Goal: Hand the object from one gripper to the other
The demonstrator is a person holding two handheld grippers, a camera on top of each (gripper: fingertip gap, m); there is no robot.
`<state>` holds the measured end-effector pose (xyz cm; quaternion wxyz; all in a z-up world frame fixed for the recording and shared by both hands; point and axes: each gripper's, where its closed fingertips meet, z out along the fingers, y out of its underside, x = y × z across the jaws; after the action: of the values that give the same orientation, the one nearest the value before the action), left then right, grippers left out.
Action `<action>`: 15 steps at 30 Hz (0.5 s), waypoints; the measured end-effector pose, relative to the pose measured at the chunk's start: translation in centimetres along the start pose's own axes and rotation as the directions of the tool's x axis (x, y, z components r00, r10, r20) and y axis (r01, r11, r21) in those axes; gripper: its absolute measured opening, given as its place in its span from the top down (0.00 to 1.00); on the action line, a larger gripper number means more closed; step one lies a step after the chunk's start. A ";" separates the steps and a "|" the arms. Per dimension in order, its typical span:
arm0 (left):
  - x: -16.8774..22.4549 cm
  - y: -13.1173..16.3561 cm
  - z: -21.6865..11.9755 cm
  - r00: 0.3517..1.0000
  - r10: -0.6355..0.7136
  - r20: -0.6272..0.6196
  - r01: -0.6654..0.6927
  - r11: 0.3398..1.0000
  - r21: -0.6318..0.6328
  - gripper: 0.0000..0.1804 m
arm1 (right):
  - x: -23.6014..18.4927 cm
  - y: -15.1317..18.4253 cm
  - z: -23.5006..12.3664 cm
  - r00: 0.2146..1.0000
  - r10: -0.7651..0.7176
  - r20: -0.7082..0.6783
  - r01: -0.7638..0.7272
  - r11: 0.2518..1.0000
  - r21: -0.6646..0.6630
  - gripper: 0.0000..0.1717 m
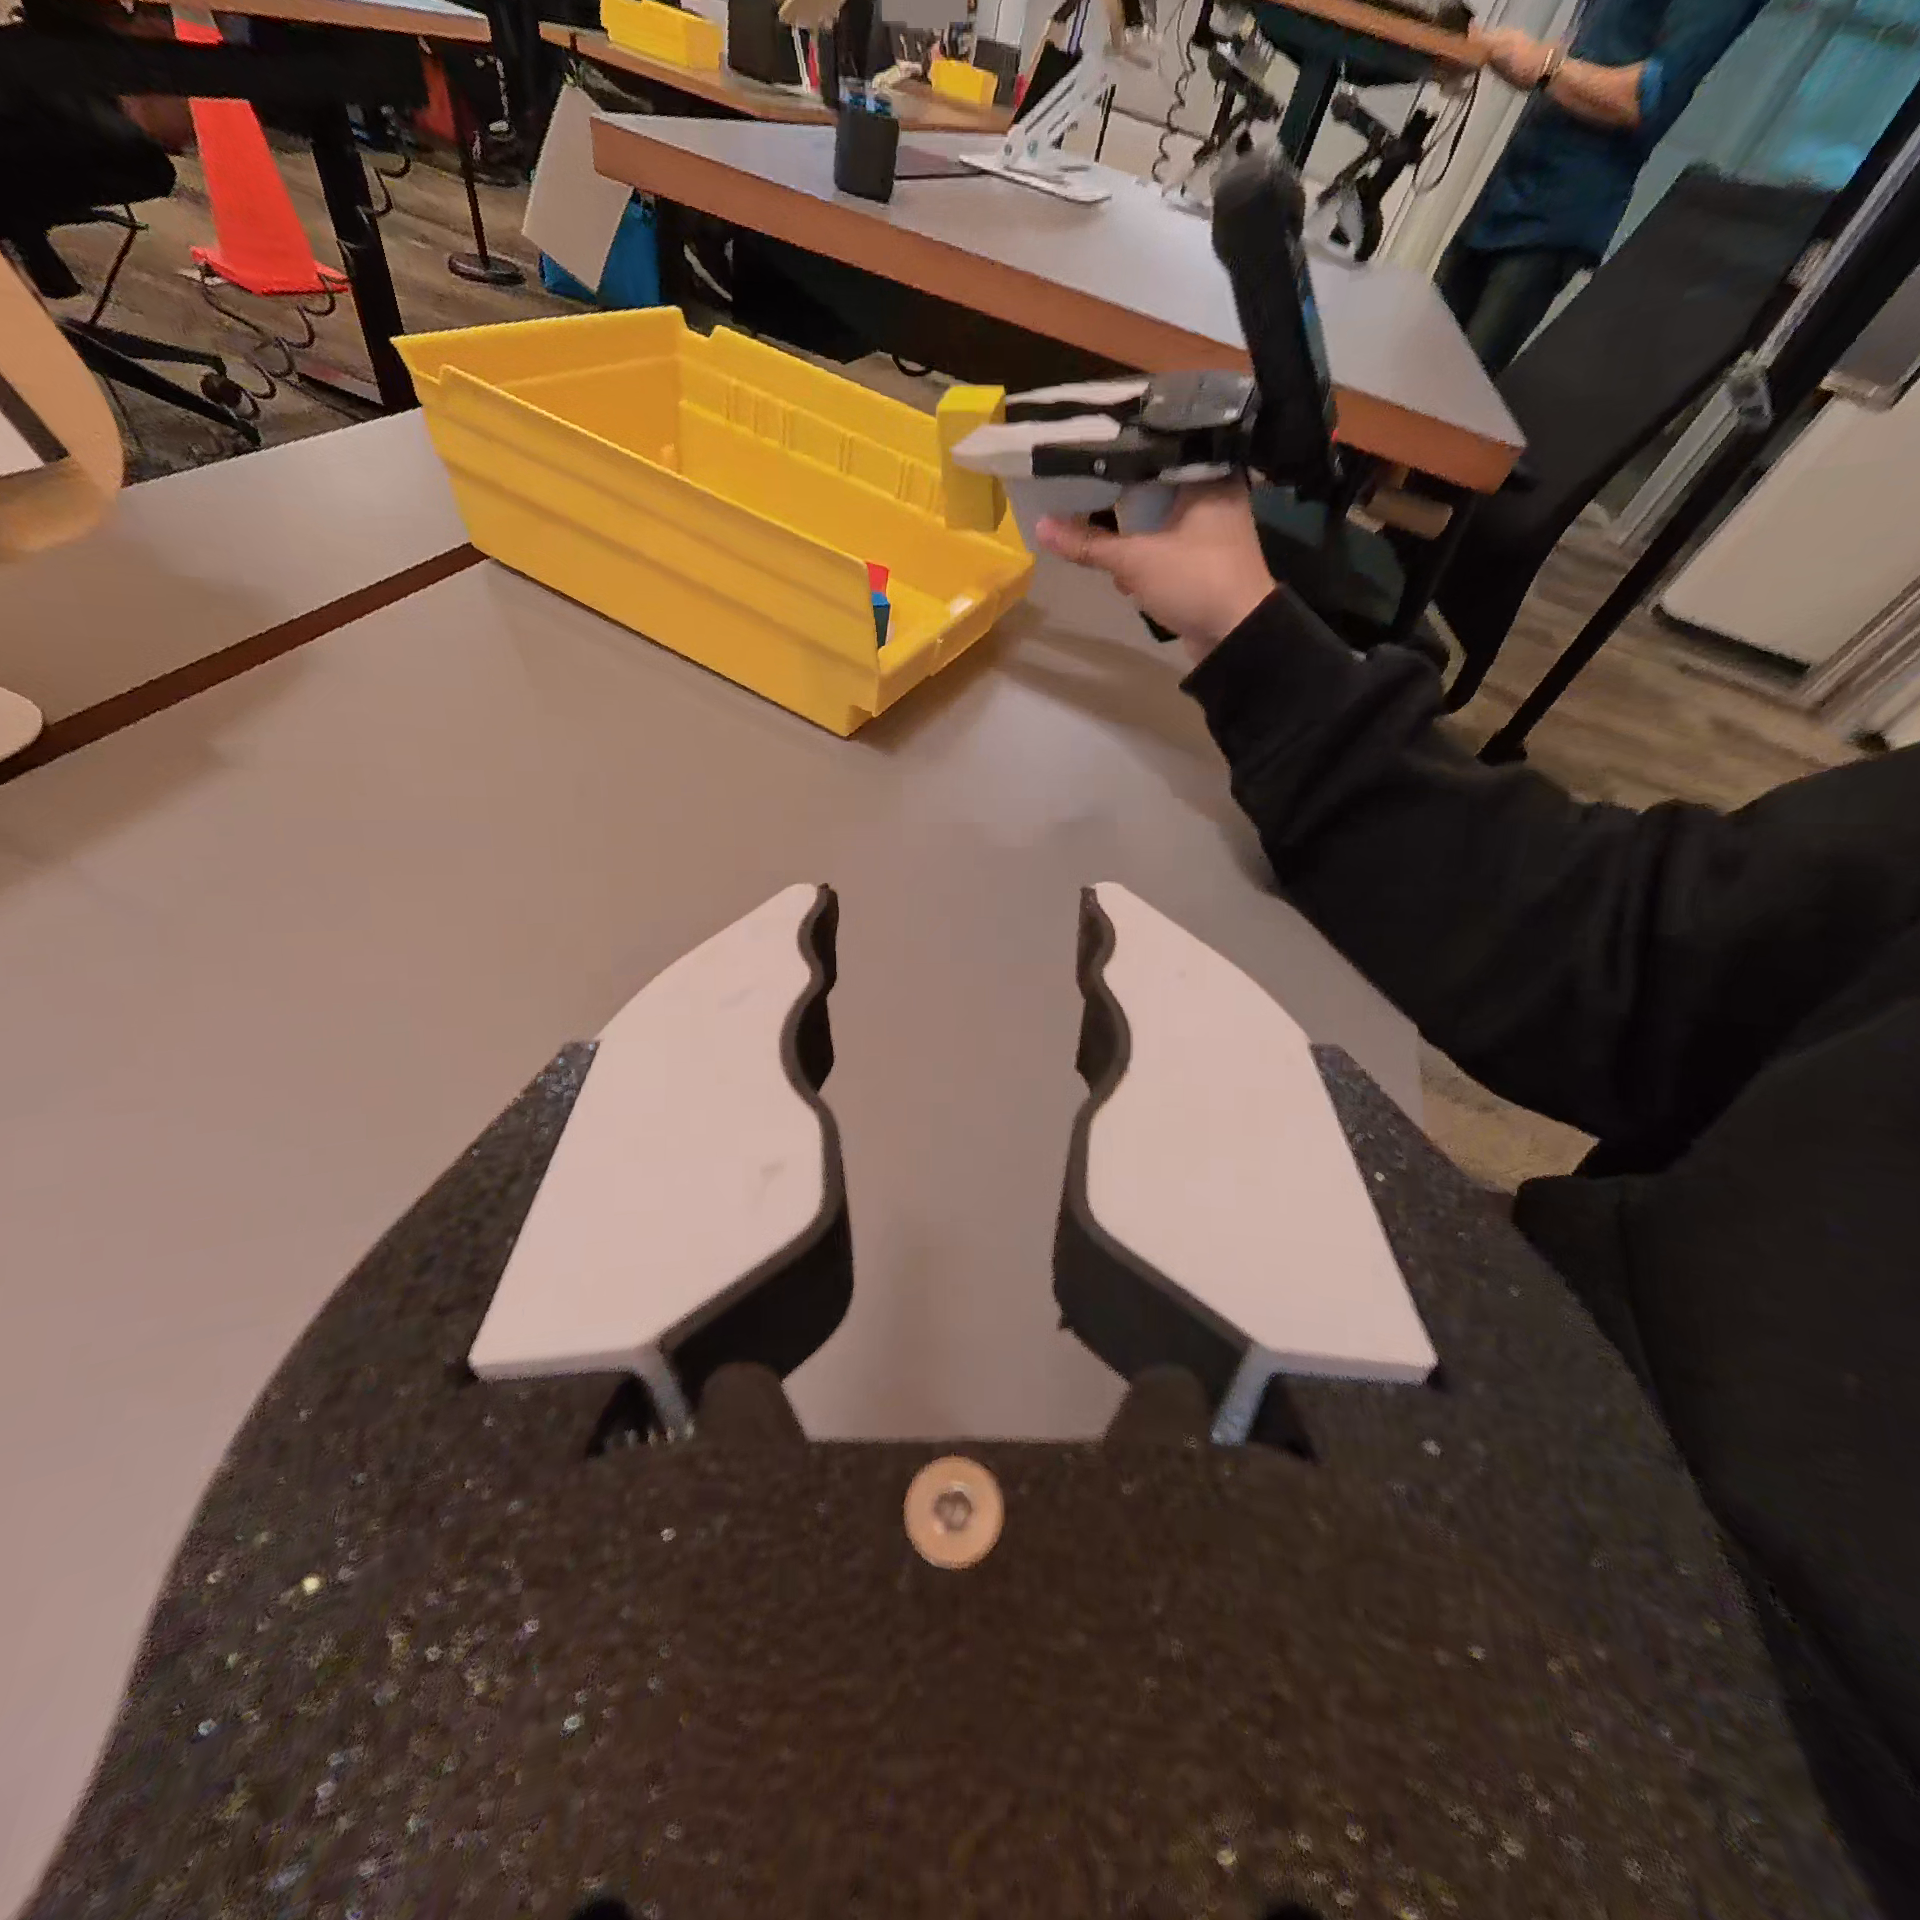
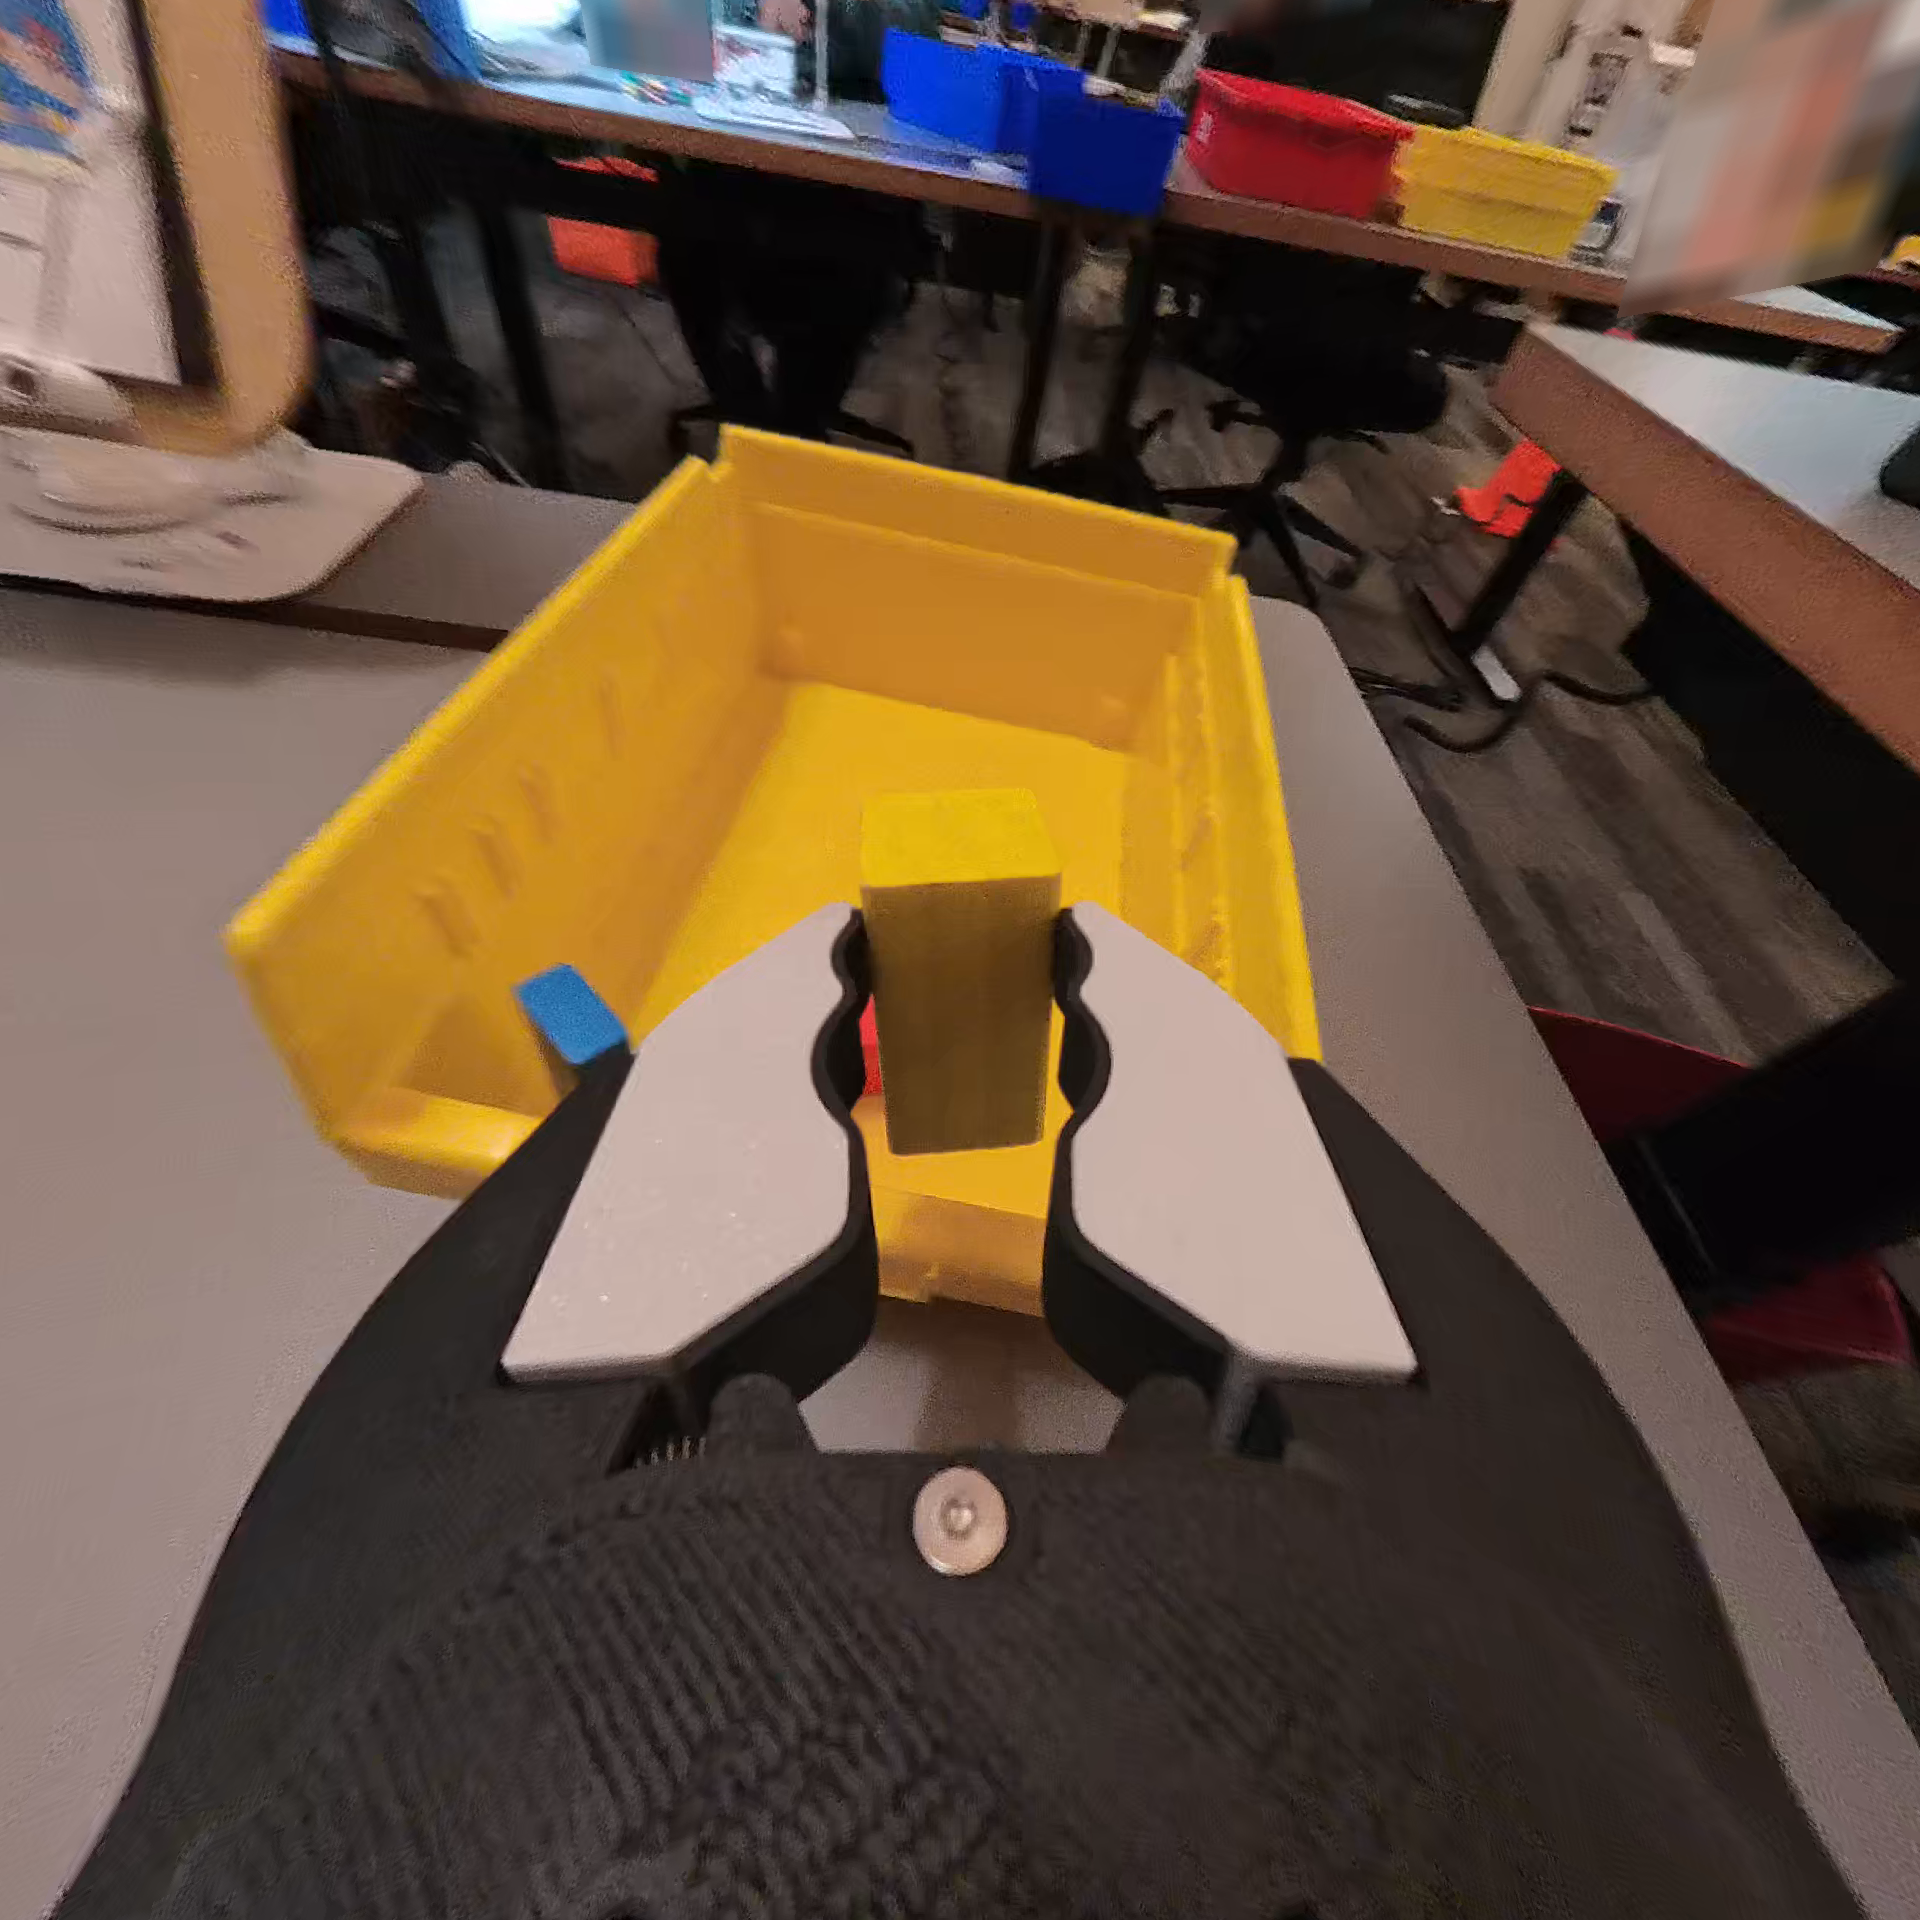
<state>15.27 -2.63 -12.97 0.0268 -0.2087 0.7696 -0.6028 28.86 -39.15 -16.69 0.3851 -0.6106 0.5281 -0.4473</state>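
One tool, the right (image 2: pixel 961 925), grips the yellow block (image 2: pixel 961 997) over the bin (image 2: pixel 499 831) — left tool (image 1: pixel 956 904) gapes empty; handover seems still to come.

A grey table (image 1: pixel 520 935) carries a yellow bin (image 1: pixel 665 520).

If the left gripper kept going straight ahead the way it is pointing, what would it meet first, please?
Probably the bare grey table: the open, empty left gripper angles down at it. The yellow bin sits farther on, slightly left, though depth is unclear.
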 end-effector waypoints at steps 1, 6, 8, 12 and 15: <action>-0.2 0.0 -0.1 1.000 -0.018 -0.004 0.018 1.000 0.010 0.76 | 0.3 0.6 0.3 1.000 0.000 -0.010 0.000 1.000 -0.005 0.80; -0.7 0.3 -0.7 0.998 -0.068 -0.011 0.068 0.997 0.032 0.77 | 0.1 2.2 1.6 0.998 -0.049 -0.027 0.048 0.998 -0.040 0.80; -1.0 0.7 -0.9 0.997 -0.077 -0.005 0.077 0.997 0.030 0.77 | 0.2 2.7 1.9 0.997 -0.069 -0.043 0.067 0.996 -0.060 0.80; -1.8 0.9 -1.6 0.994 -0.111 0.018 0.109 0.993 0.053 0.76 | 0.4 3.3 2.2 0.998 -0.048 -0.048 0.044 0.996 -0.080 0.80; -3.6 0.4 -3.4 0.983 -0.151 0.106 0.142 0.986 0.092 0.74 | 0.8 2.6 2.1 0.996 0.055 -0.064 -0.057 0.998 -0.028 0.58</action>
<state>17.48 1.85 -13.20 0.0346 -0.2972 0.7236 -0.6220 30.09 -40.33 -19.67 0.3716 -0.5868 0.5635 -0.4473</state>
